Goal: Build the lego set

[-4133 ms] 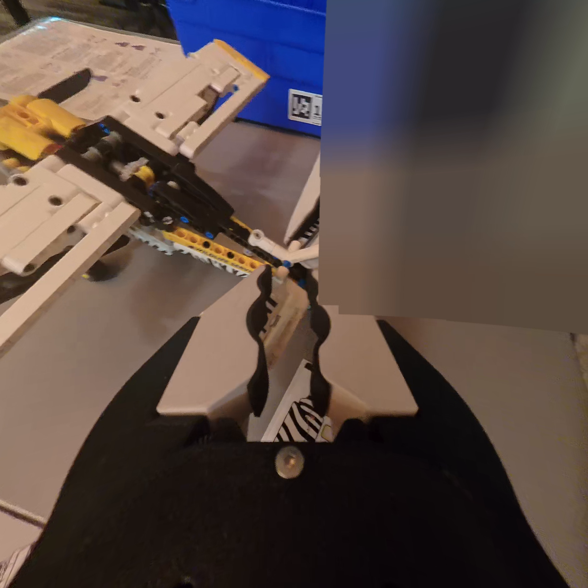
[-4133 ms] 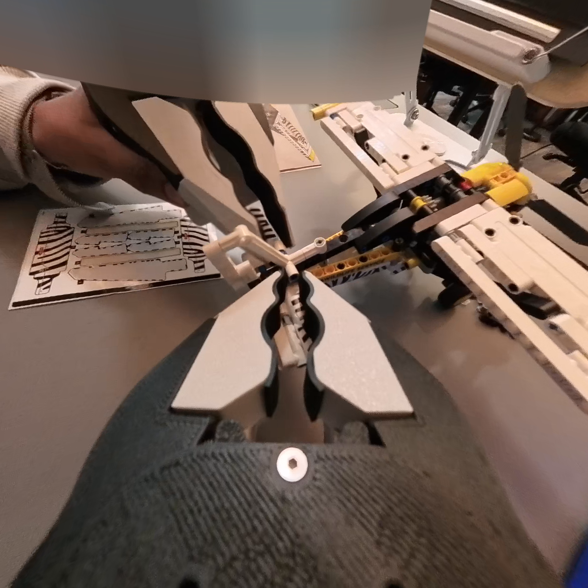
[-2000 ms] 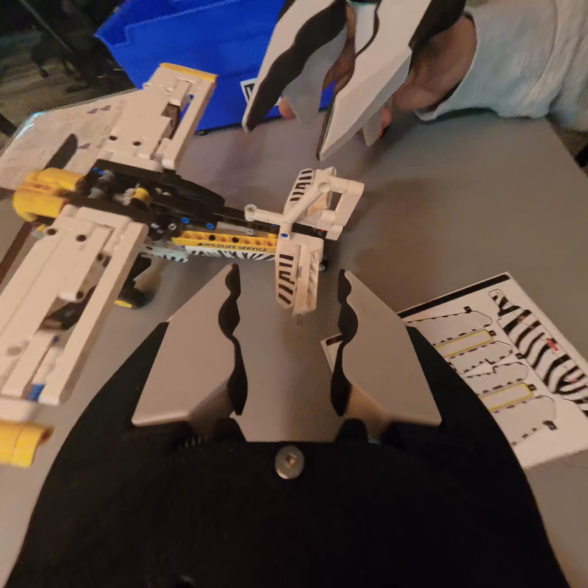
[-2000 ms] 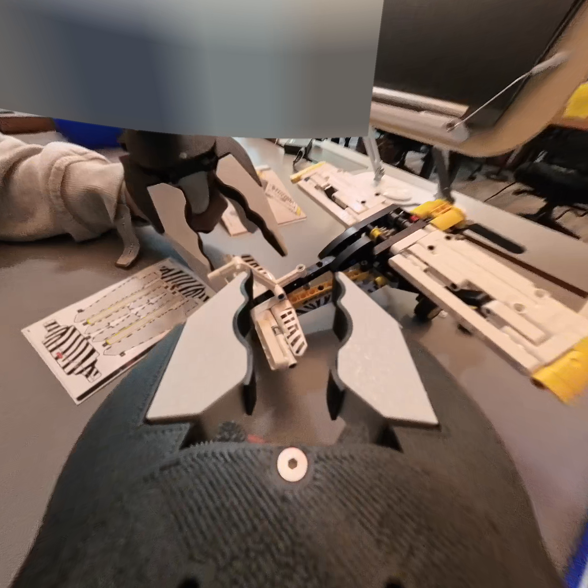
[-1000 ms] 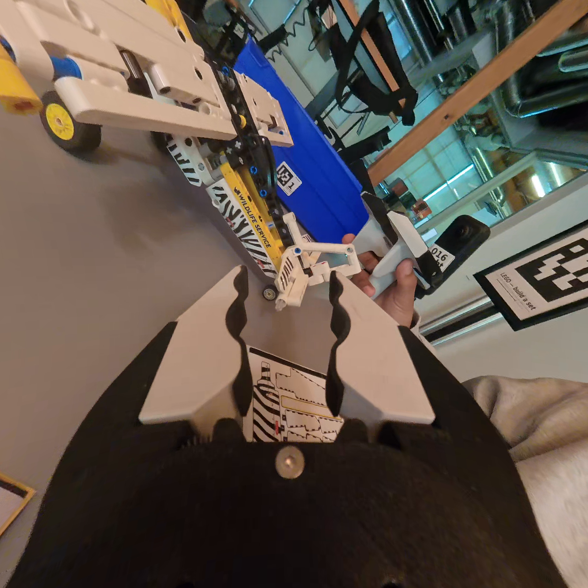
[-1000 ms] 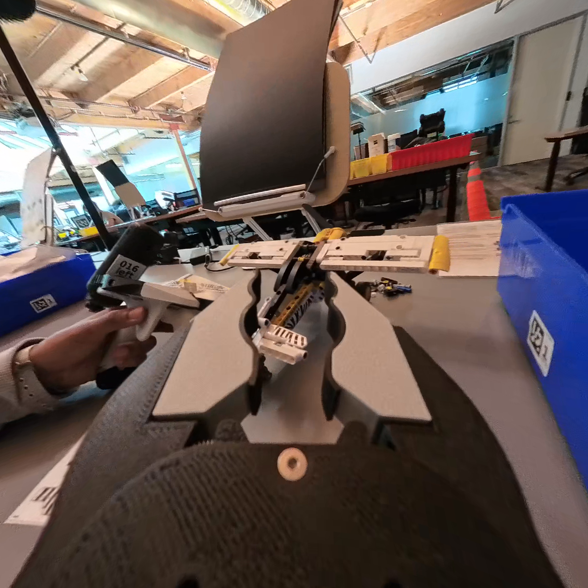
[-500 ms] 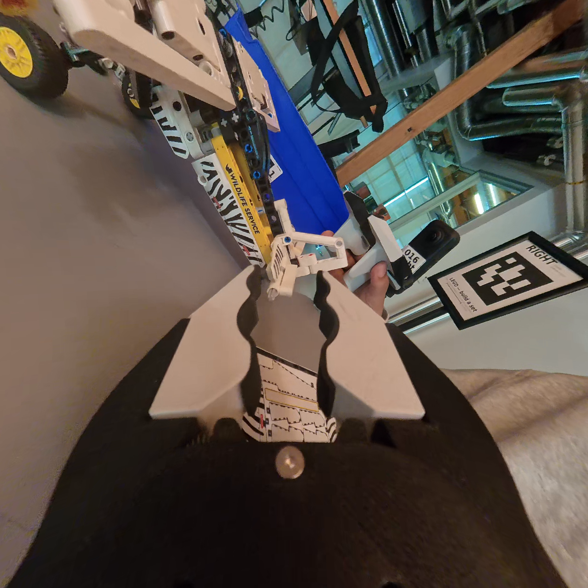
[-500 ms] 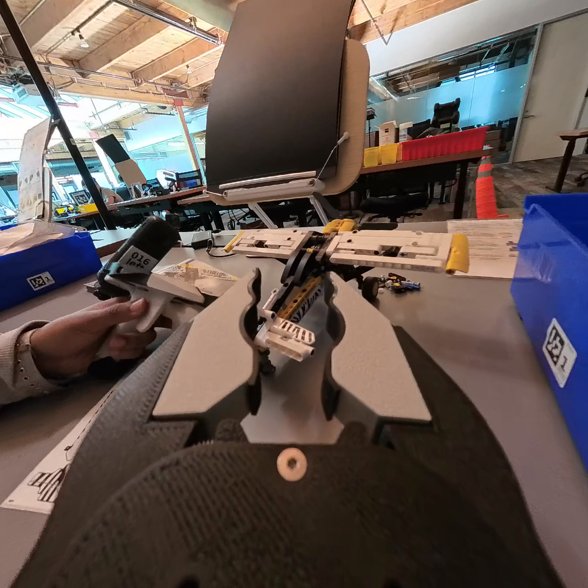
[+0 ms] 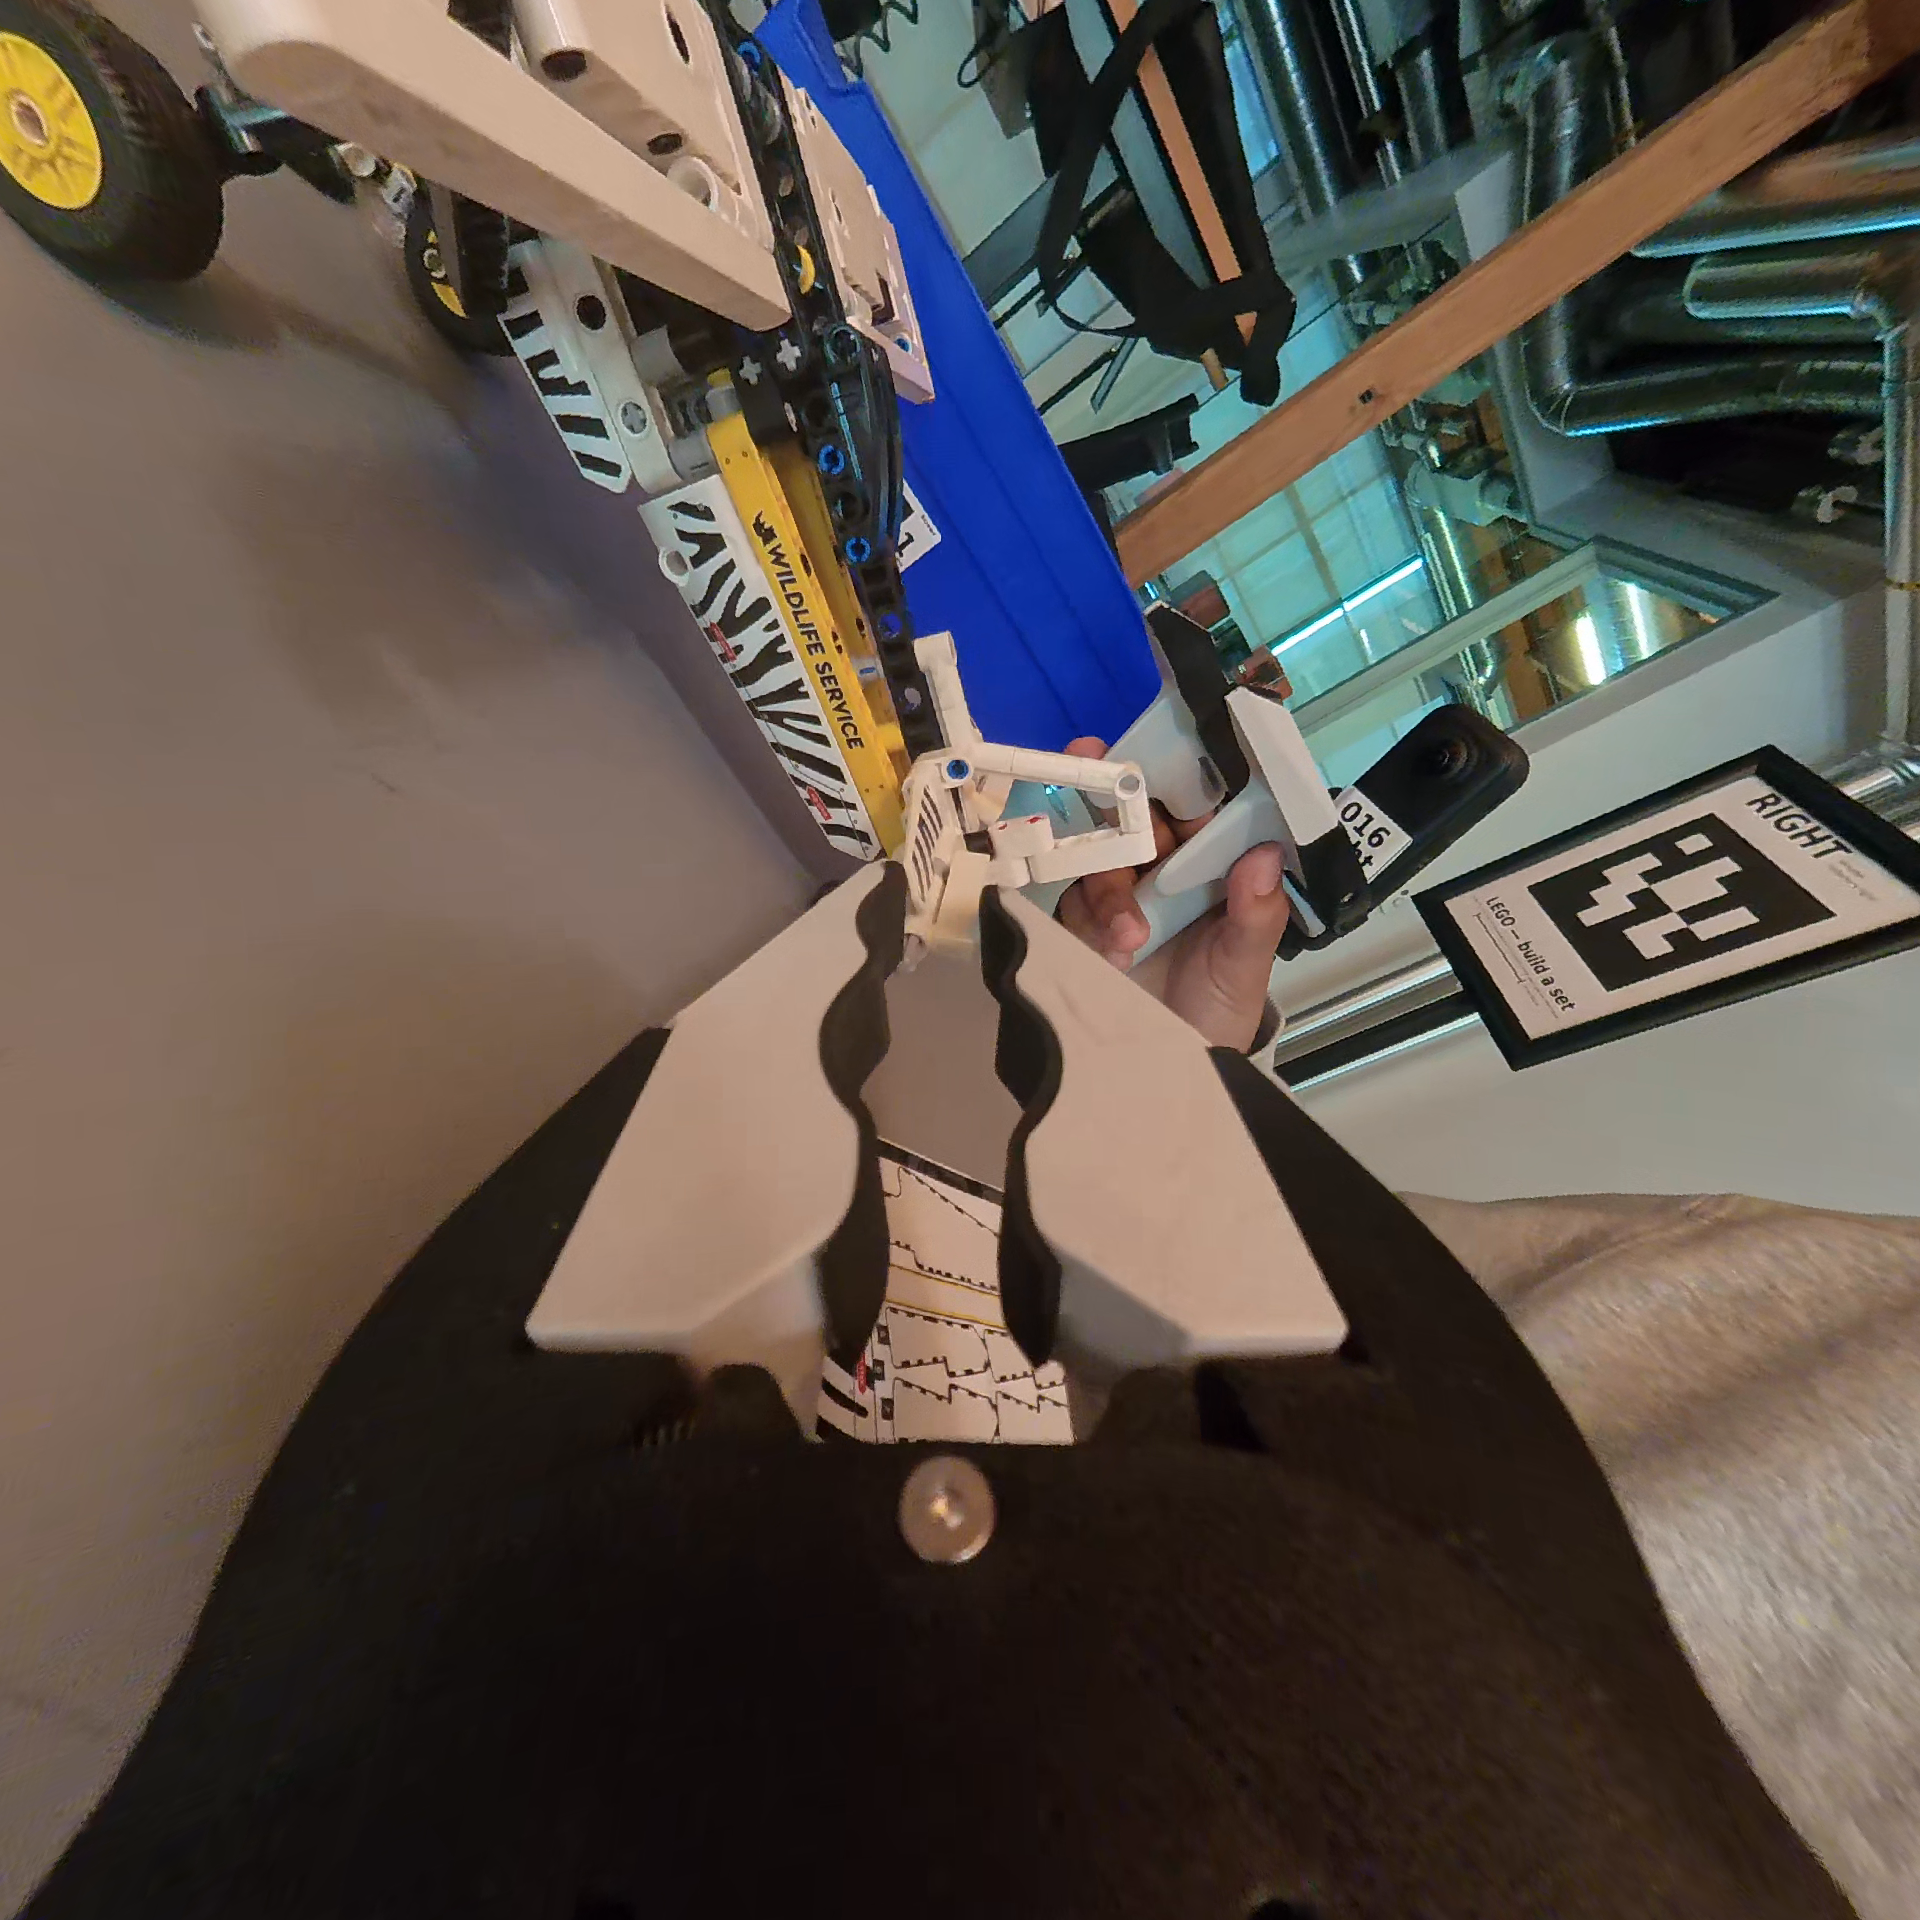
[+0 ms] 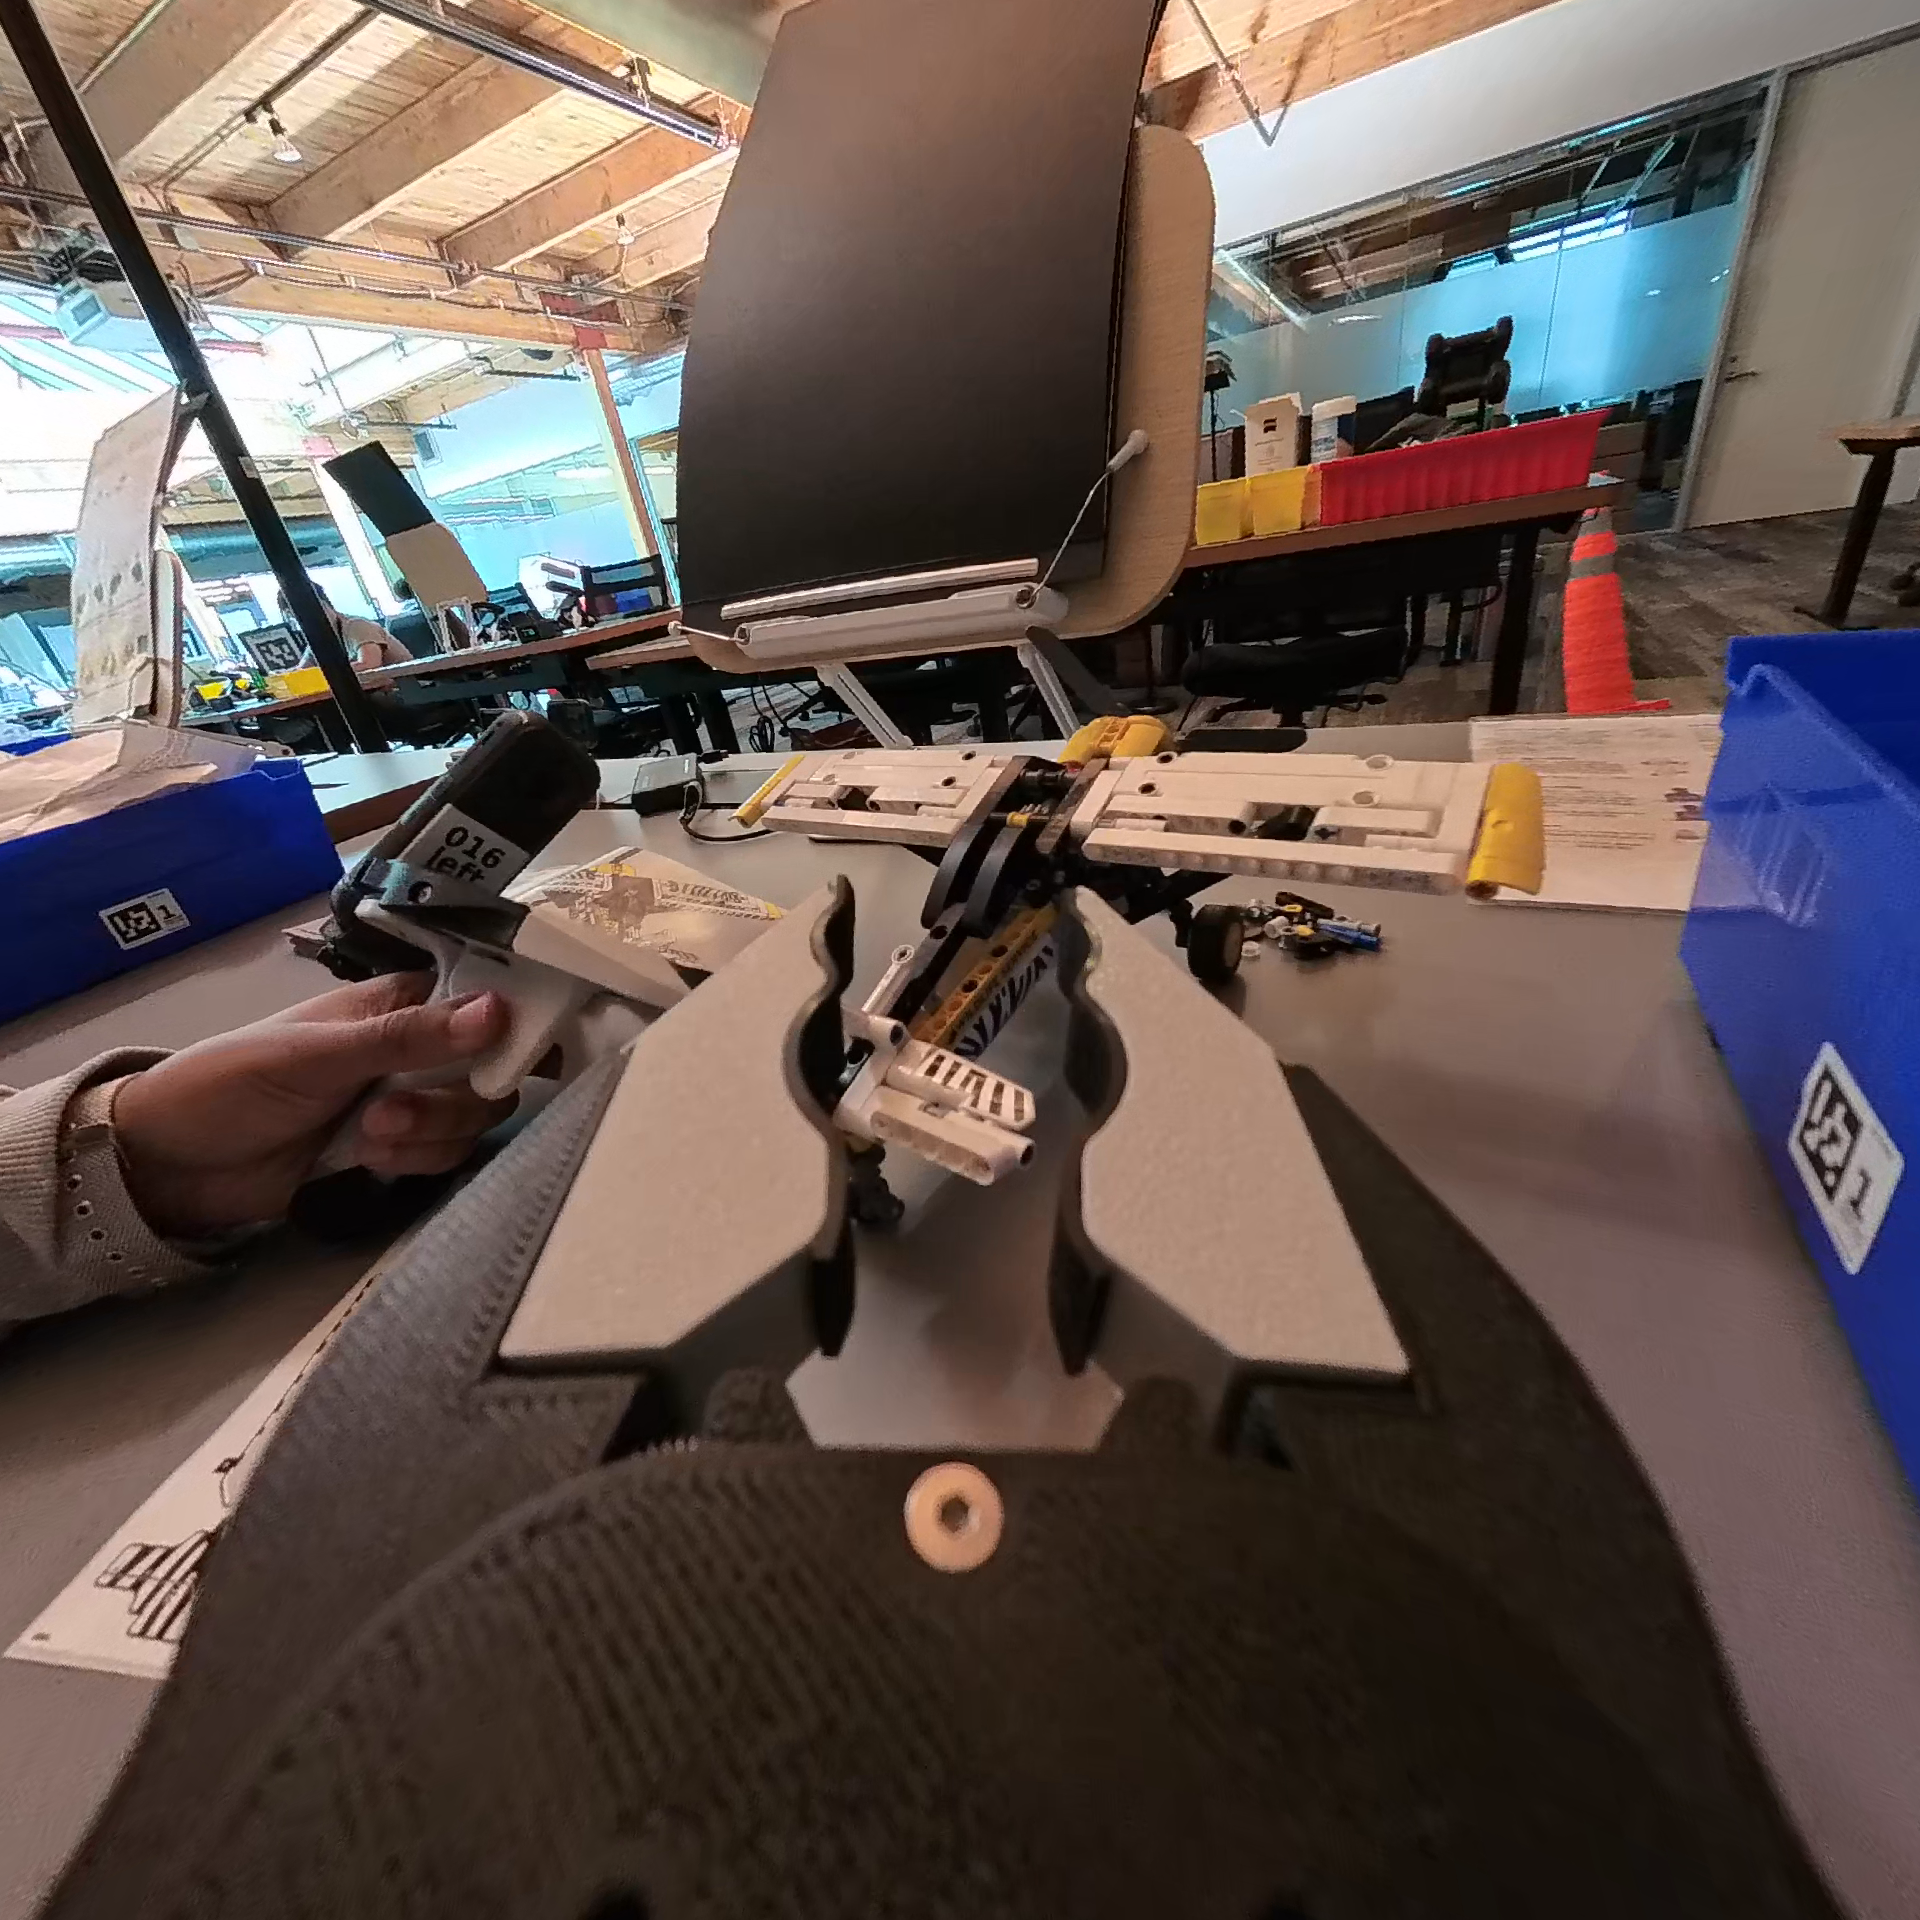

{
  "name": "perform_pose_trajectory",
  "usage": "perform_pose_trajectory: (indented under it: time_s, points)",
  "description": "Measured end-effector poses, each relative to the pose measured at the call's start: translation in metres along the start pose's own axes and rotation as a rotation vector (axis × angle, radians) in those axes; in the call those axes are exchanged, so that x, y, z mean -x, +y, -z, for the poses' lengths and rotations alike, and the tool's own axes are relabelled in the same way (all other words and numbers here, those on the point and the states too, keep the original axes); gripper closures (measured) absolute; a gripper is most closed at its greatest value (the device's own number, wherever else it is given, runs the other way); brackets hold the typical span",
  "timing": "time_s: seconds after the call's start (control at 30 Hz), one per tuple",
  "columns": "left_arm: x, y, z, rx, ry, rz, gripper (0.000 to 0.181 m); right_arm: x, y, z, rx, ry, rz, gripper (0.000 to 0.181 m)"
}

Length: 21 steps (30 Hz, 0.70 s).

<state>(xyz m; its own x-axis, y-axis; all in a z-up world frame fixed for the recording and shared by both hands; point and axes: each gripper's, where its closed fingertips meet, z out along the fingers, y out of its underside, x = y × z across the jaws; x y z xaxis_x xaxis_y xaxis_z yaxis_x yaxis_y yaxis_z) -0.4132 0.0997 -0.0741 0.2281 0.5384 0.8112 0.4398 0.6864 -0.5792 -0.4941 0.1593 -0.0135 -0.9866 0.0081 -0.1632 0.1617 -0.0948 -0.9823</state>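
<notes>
Your grey table (image 10: 1455, 1091) carries everything, with a blue bin (image 10: 1829, 935) at its right edge in the right wrist view and another blue bin (image 10: 145, 873) far left. The lego plane (image 10: 1132, 821) stands across the middle of the table on its wheels, white wings spread with yellow tips, its yellow and zebra-striped tail boom running toward you. An instruction booklet (image 10: 644, 904) lies to the left of the boom, and a sticker sheet (image 9: 945, 1351) lies flat under your left tool. A small scatter of loose parts (image 10: 1314, 932) sits just beside the plane's wheel, under the right wing.

Your left tongs (image 9: 933, 914) are drawn narrow, their tips set on either side of the white tail fin (image 9: 940, 873) at the end of the boom; they appear to pinch it, though the contact itself is hard to make out at this steep angle. Your right tongs (image 10: 961, 940) stand wide, the tail piece lying between the two fingers; whether the left finger touches it is unclear. In the left wrist view your right hand (image 9: 1195, 925) grips its handle just behind the tail.
</notes>
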Motion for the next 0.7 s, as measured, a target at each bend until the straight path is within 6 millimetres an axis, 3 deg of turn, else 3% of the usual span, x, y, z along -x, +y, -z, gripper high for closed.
perform_pose_trajectory:
  time_s: [0.13, 0.47, 0.57, 0.7]
  points:
    - [0.003, 0.001, -0.001, 0.011, -0.021, 0.004, 0.179, 0.001, 0.000, 0.000, 0.002, 0.003, 0.007, 0.143]
    - [0.005, 0.002, 0.002, 0.029, -0.066, -0.054, 0.177, 0.005, 0.005, -0.003, 0.034, 0.008, 0.056, 0.143]
    - [0.000, -0.020, 0.029, -0.038, -0.108, -0.124, 0.166, 0.005, 0.004, -0.002, 0.025, 0.008, 0.053, 0.144]
    - [-0.027, -0.085, 0.104, -0.301, -0.140, -0.238, 0.163, 0.004, 0.002, -0.001, 0.014, 0.005, 0.043, 0.144]
